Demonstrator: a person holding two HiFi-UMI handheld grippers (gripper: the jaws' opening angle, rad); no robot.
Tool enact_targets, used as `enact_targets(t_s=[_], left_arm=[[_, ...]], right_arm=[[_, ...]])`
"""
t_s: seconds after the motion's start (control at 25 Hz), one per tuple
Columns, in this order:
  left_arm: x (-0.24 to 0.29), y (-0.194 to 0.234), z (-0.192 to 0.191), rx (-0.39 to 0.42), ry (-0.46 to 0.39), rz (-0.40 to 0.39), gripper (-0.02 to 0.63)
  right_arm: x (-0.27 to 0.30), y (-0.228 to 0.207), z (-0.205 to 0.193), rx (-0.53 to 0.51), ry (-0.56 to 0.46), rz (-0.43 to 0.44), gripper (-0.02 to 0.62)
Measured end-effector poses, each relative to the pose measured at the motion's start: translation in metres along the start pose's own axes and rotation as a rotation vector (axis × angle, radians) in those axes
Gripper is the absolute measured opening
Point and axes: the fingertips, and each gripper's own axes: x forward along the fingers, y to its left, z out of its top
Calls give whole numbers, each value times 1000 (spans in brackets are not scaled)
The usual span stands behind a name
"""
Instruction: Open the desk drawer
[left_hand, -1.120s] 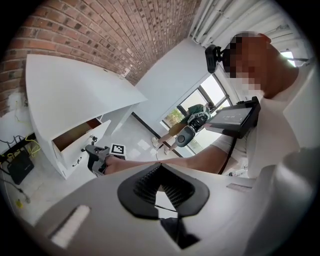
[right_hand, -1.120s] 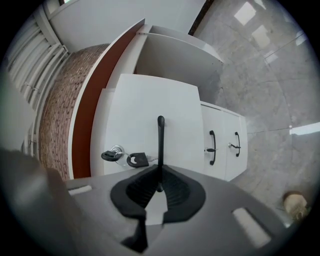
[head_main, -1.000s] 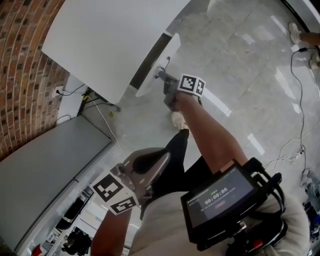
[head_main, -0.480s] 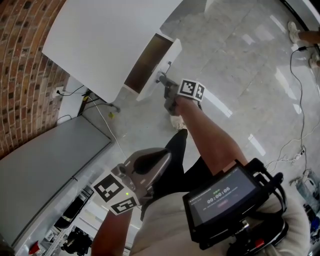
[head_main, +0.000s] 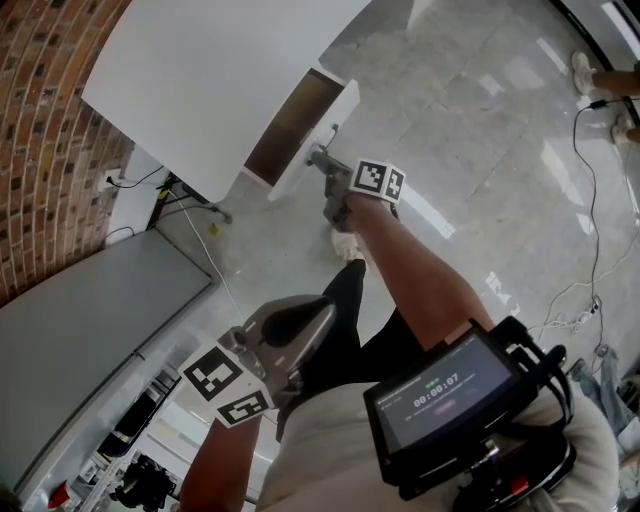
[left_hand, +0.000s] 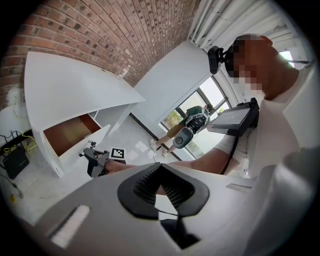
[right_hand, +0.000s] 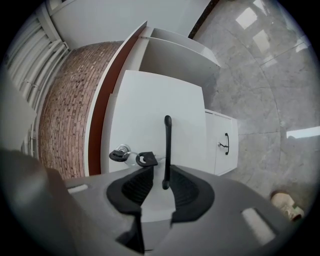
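The white desk (head_main: 220, 70) has its drawer (head_main: 312, 135) pulled out, so the brown inside shows, also in the left gripper view on the drawer (left_hand: 70, 134). My right gripper (head_main: 320, 158) is at the drawer front (right_hand: 160, 110). Its jaws are opening, with the black bar handle (right_hand: 167, 145) standing between the pads; a gap shows on the left side of the handle. A key bunch (right_hand: 129, 156) hangs from the lock beside the handle. My left gripper (head_main: 318, 318) is held low near my body, shut on nothing, far from the desk; it is also seen as the left gripper (left_hand: 160, 187).
A brick wall (head_main: 50, 120) runs behind the desk. A grey slab (head_main: 90, 340) lies at lower left. A lower cabinet door (right_hand: 220, 145) with its own small handle sits beside the drawer. Cables (head_main: 590, 200) trail over the shiny floor at right. A screen (head_main: 440, 390) hangs on my chest.
The drawer has slid out of the desk and its brown inside now shows. My right gripper came back toward me with the handle. The left gripper has stayed put.
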Motion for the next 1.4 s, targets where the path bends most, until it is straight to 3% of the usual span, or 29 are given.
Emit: enact_targets(t_s=[0.48, 1.12, 1.4], left_arm=[[12, -17, 0, 5, -6, -32, 5], [34, -82, -4, 135, -33, -52, 5], [18, -113, 4, 146, -95, -33, 5]], right_arm=[[-25, 12, 3, -42, 59, -25, 109], [-120, 62, 4, -178, 172, -47, 109], [-163, 114, -18, -386, 311, -29, 108]])
